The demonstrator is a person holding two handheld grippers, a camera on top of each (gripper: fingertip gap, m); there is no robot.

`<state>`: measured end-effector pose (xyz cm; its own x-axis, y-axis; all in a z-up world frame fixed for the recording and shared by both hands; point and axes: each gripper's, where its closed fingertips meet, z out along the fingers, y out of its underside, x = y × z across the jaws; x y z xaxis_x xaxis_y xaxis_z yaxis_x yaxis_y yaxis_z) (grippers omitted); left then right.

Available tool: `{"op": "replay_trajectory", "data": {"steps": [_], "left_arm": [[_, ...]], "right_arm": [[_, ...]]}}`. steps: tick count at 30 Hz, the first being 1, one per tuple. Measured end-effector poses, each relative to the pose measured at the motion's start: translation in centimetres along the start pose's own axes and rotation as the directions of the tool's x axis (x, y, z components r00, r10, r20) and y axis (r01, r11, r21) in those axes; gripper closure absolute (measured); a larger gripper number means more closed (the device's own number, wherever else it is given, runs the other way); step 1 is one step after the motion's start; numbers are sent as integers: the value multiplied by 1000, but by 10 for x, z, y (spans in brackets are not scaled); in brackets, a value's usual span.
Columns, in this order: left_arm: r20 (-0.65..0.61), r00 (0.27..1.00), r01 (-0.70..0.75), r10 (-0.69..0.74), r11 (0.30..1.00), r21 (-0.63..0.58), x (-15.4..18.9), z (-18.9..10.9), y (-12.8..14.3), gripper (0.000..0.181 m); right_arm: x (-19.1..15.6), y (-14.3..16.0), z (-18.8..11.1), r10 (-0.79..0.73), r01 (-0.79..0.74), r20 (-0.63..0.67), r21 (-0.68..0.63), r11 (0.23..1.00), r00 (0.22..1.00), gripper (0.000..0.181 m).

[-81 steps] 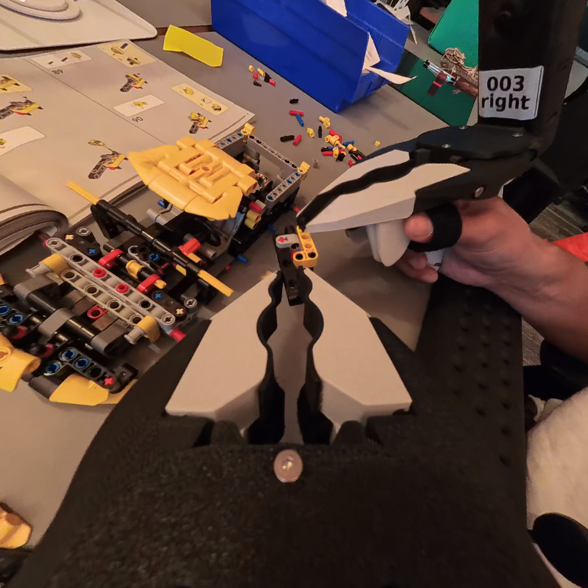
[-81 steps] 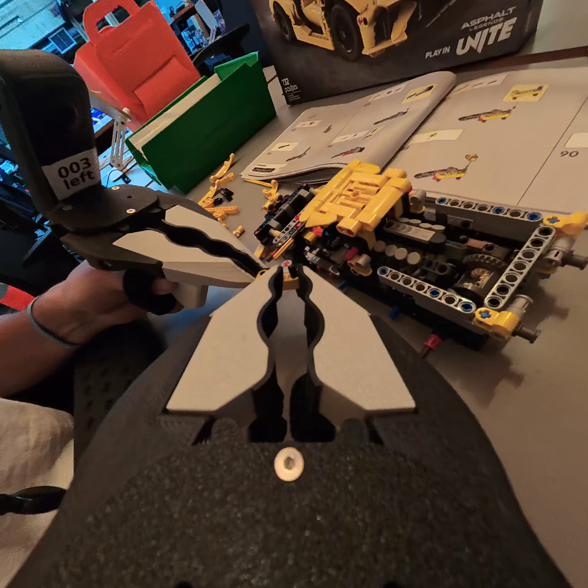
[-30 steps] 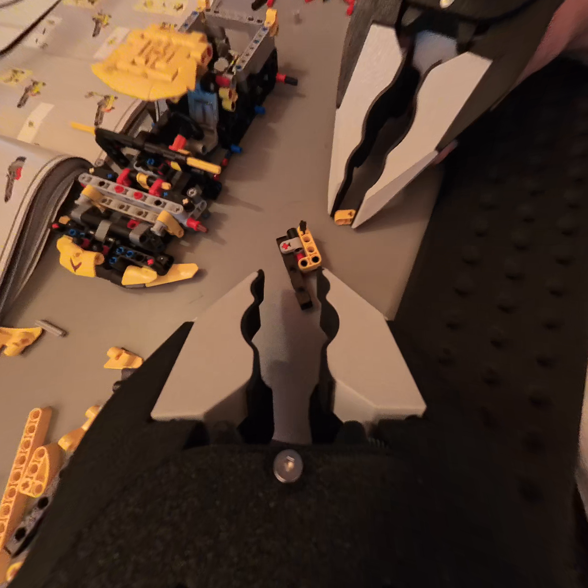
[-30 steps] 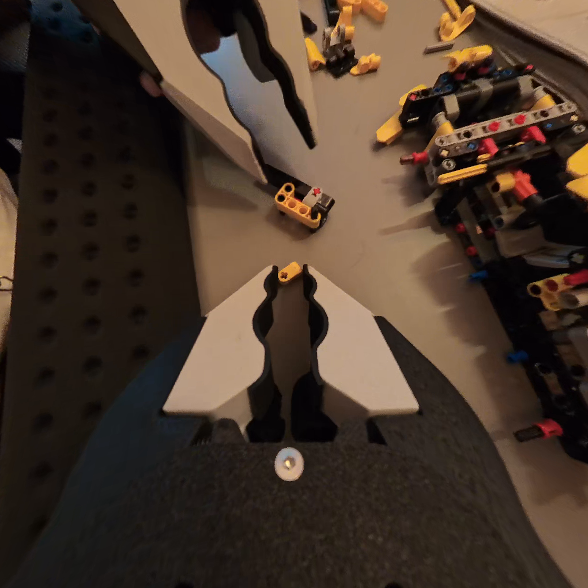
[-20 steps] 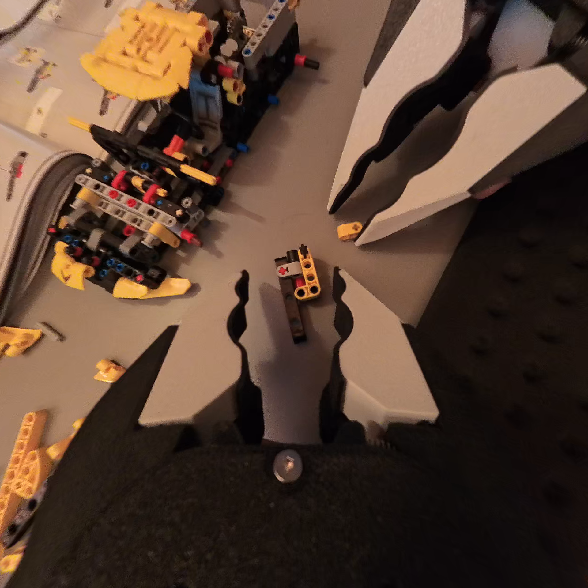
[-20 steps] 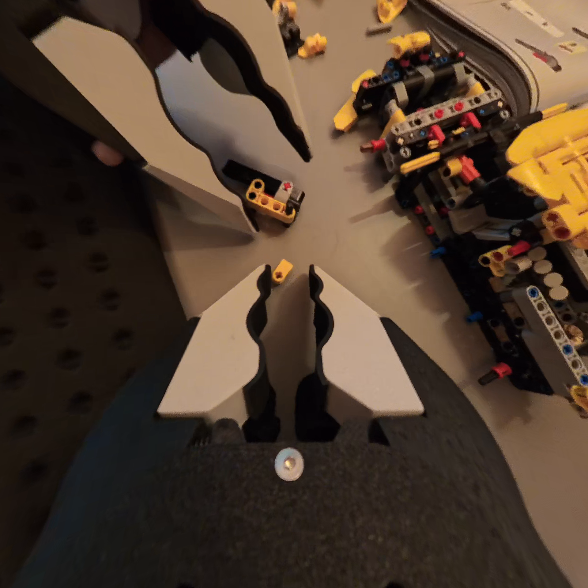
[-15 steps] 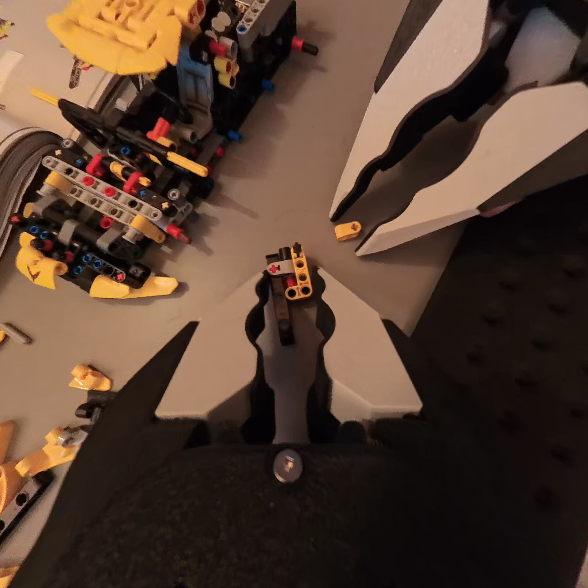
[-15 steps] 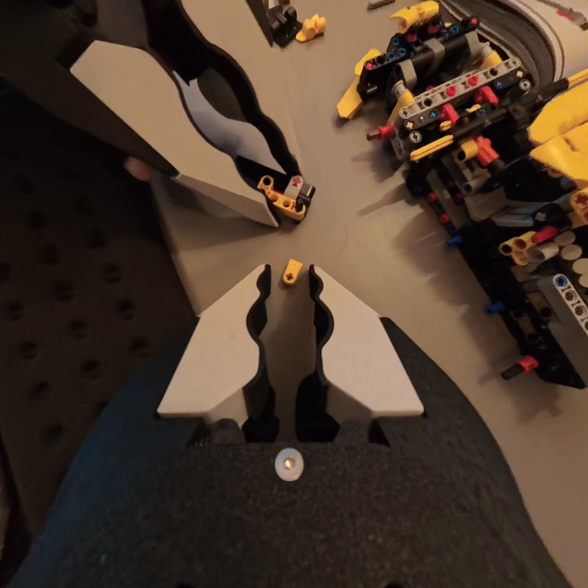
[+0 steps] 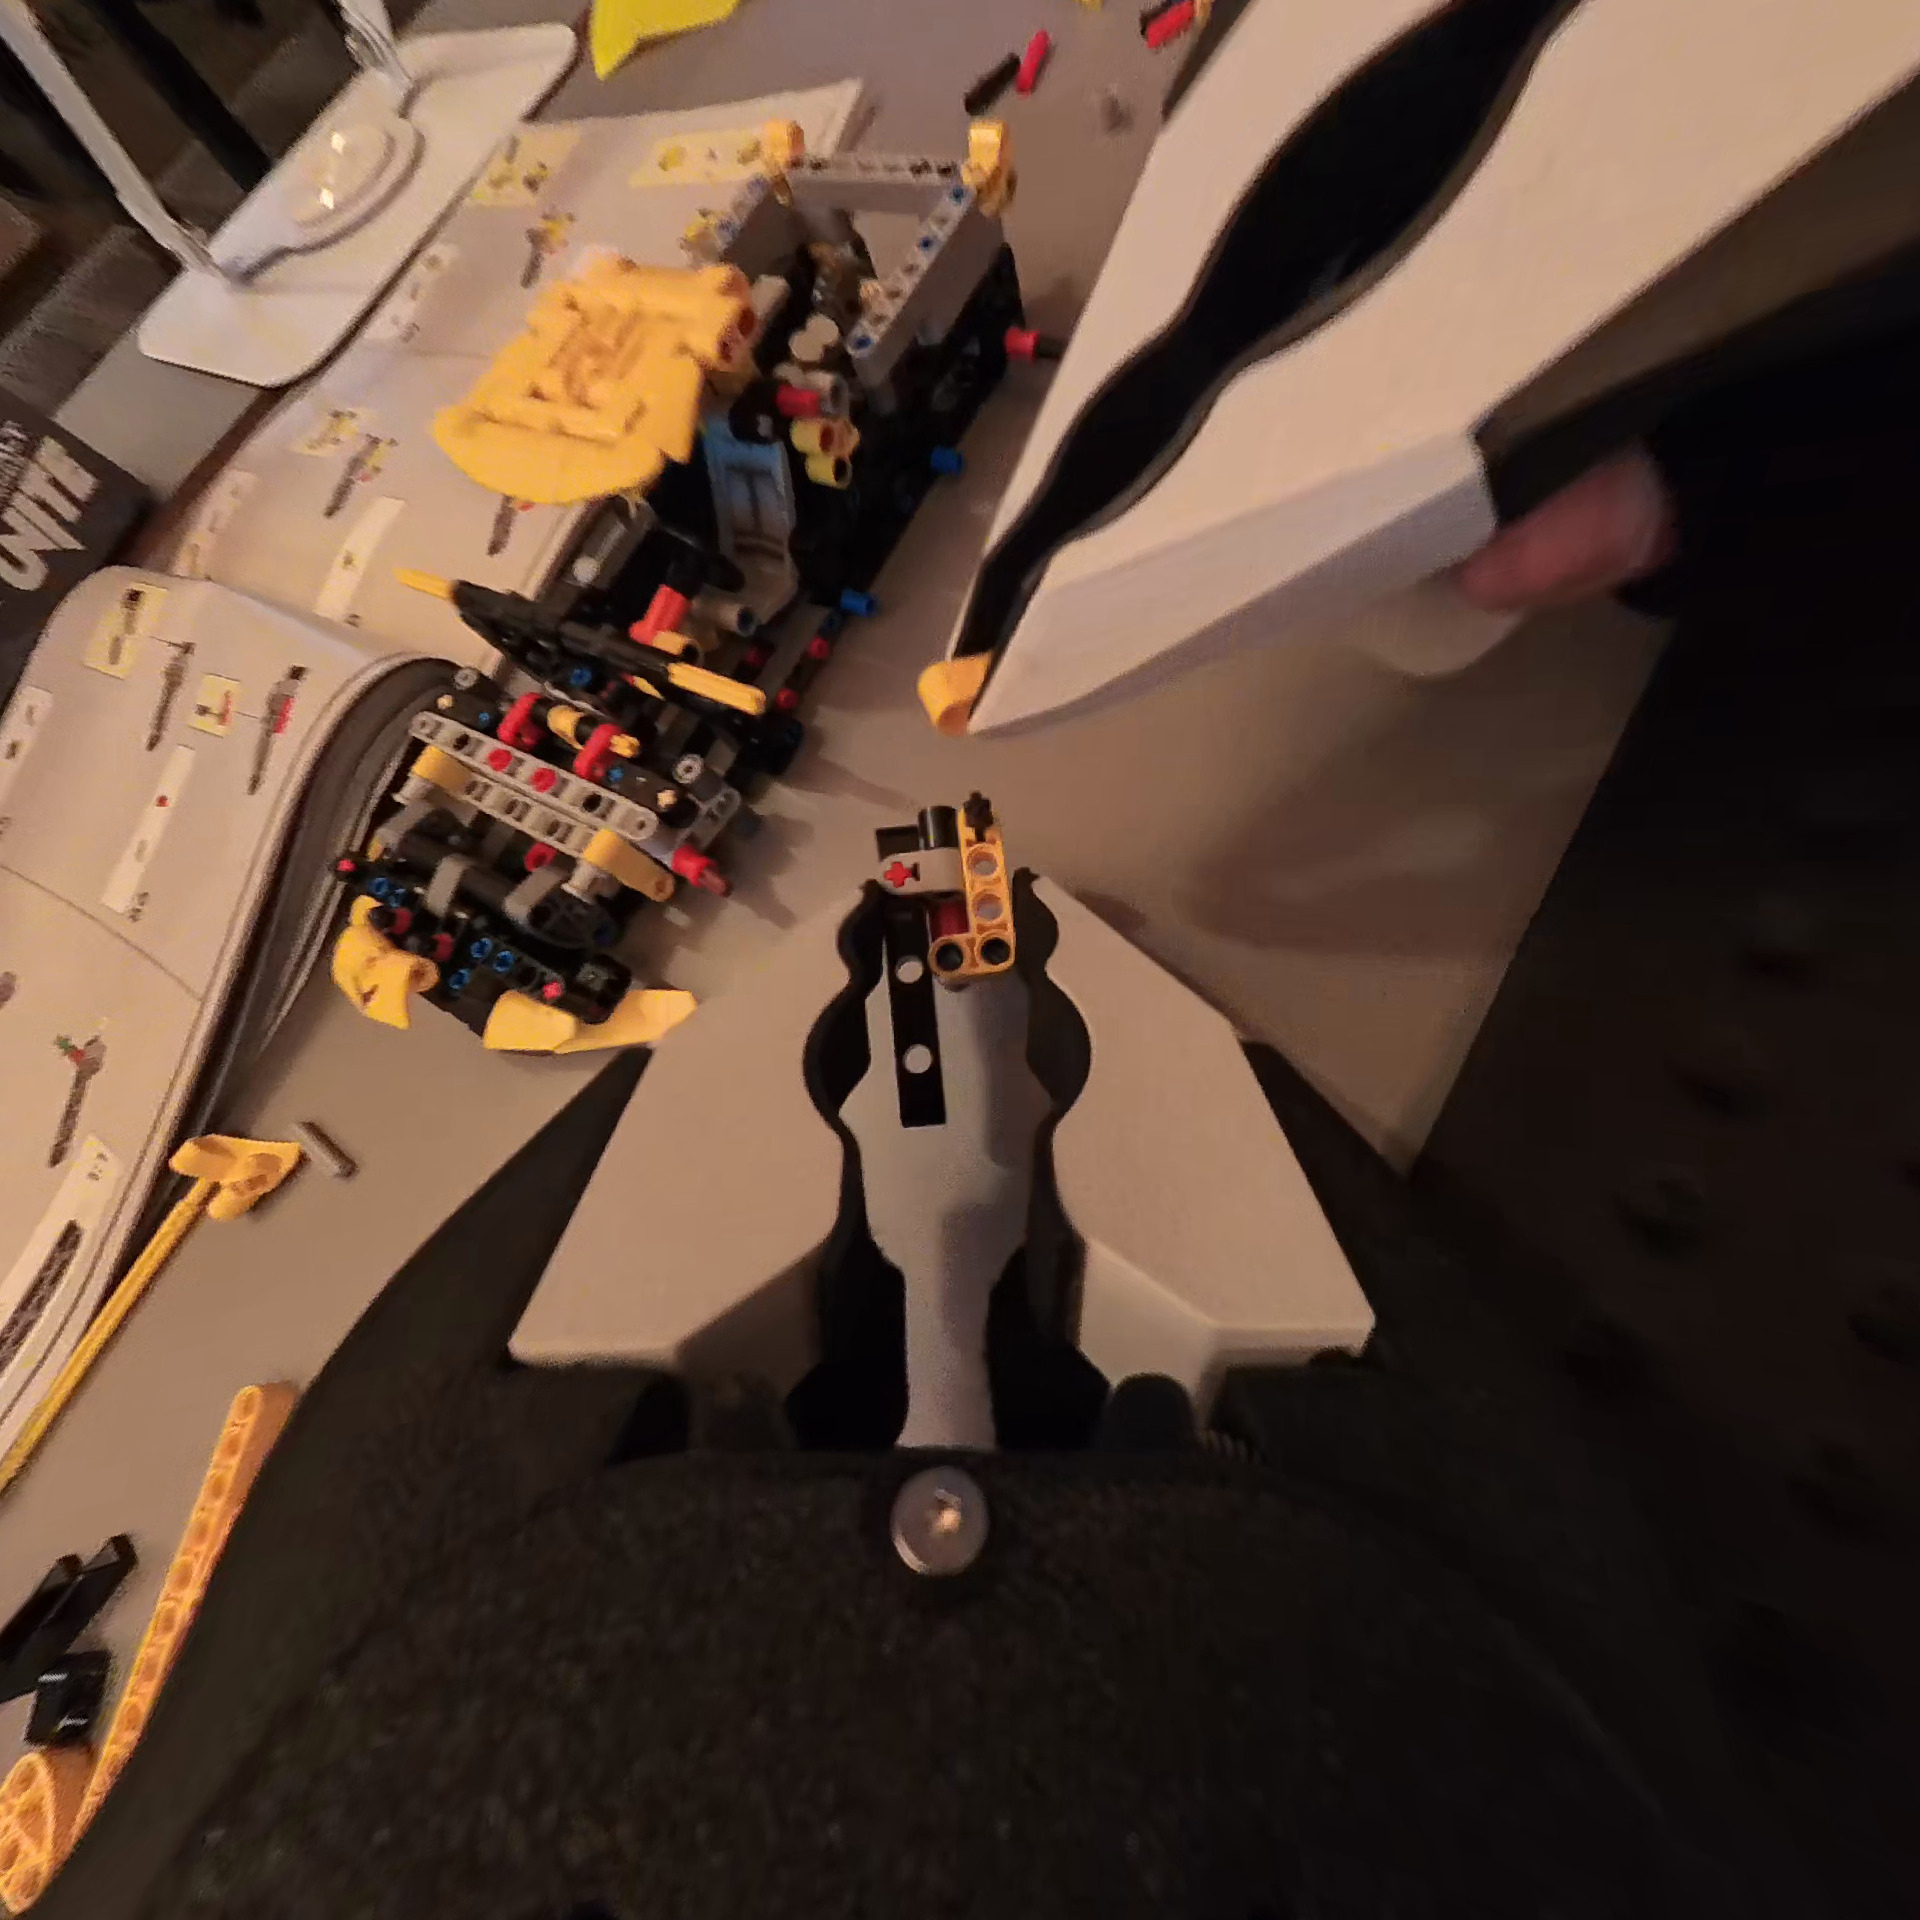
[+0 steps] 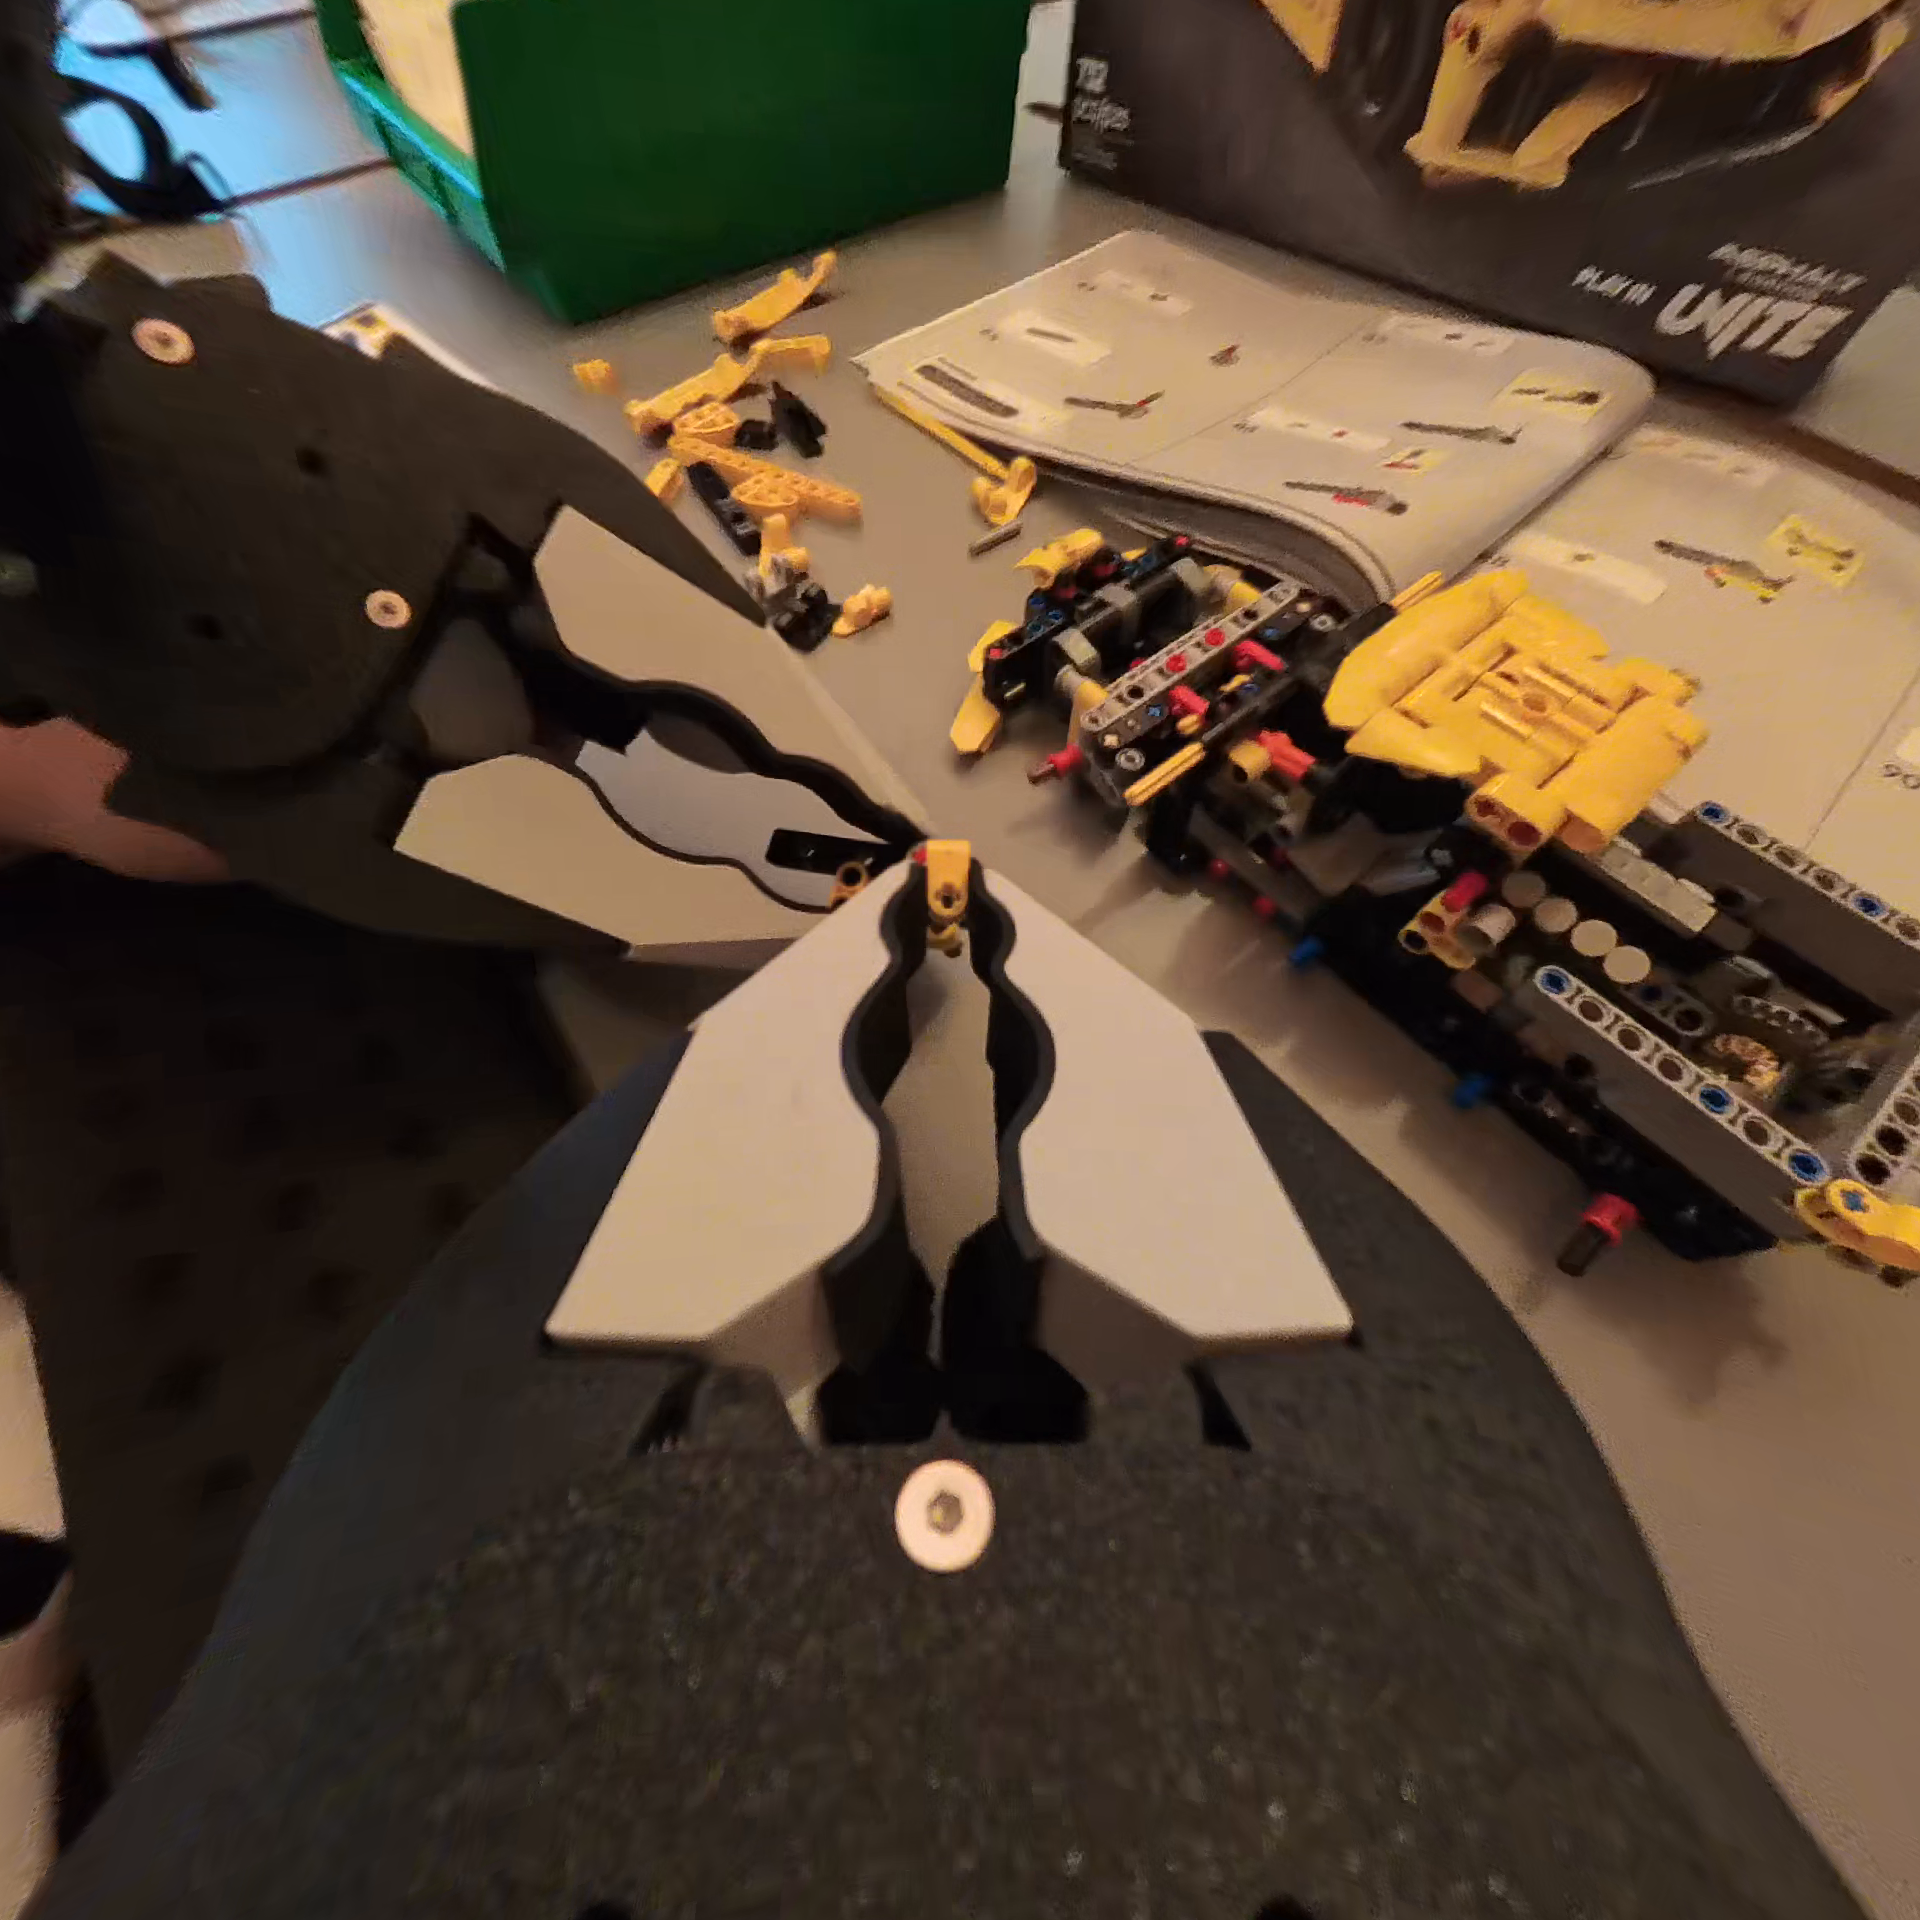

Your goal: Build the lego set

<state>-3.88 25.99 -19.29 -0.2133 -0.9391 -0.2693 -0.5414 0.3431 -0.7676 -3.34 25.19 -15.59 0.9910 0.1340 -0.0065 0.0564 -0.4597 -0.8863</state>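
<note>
My left gripper (image 9: 945,904) is shut on a small sub-assembly (image 9: 982,899): a black beam, a yellow L-shaped beam and a grey connector with a red axle. It is held just above the table. My right gripper (image 10: 945,878) is shut on a small yellow connector (image 10: 948,864), with its tip close to the left gripper (image 10: 888,831) and the black beam (image 10: 805,847). In the left wrist view the right gripper (image 9: 971,681) comes in from the upper right with the connector (image 9: 948,688) at its tip. The half-built yellow and black car (image 9: 644,623) (image 10: 1403,831) lies beyond.
An open instruction booklet (image 9: 156,748) (image 10: 1299,436) lies behind the car. The set's box (image 10: 1507,156) and a green bin (image 10: 727,135) stand at the back. Loose yellow and black parts (image 10: 748,447) (image 9: 177,1538) lie on the grey table (image 10: 1455,1455). A white flat base (image 9: 332,208) is far left. Tip to tip, the grippers are about 4 centimeters apart.
Both grippers were open over their pieces on the table. They have shut on them and lifted, and the right gripper's tip now sits close to the left's.
</note>
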Motion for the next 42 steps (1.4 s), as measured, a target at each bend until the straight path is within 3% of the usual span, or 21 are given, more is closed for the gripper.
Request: {"op": "replay_trajectory", "data": {"steps": [5,14,19,22,25,30,38,42], "left_arm": [[39,999,16,-20,995,99,-7,-11,-17,157],[88,994,54,-68,988,148,-14,-19,-28,159],[32,992,118,-125,980,162,-13,-18,-27,158],[-31,980,200,-197,962,187,-15,-19,-30,160],[-35,977,211,-209,962,171,-16,-16,-27,160],[-46,989,138,-139,990,-17,-7,3,3,158],[15,1000,12,-11,999,-52,-8,-1,15,156],[-13,999,-34,33,998,-48,-3,-5,17,156]], "right_arm": [[-3,-8,7,-10,11,-75,19,1000,997,174],[3,-11,11,-55,58,-165,13,998,985,174],[3,-9,12,184,-185,14,36,982,983,175],[3,-9,14,402,-409,173,1,913,899,174],[4,-8,17,503,-511,231,-30,859,833,175],[28,0,16,337,-334,120,-46,942,934,175],[31,5,14,232,-233,105,-1,972,967,175],[26,6,15,197,-197,106,-6,980,975,174]]}}
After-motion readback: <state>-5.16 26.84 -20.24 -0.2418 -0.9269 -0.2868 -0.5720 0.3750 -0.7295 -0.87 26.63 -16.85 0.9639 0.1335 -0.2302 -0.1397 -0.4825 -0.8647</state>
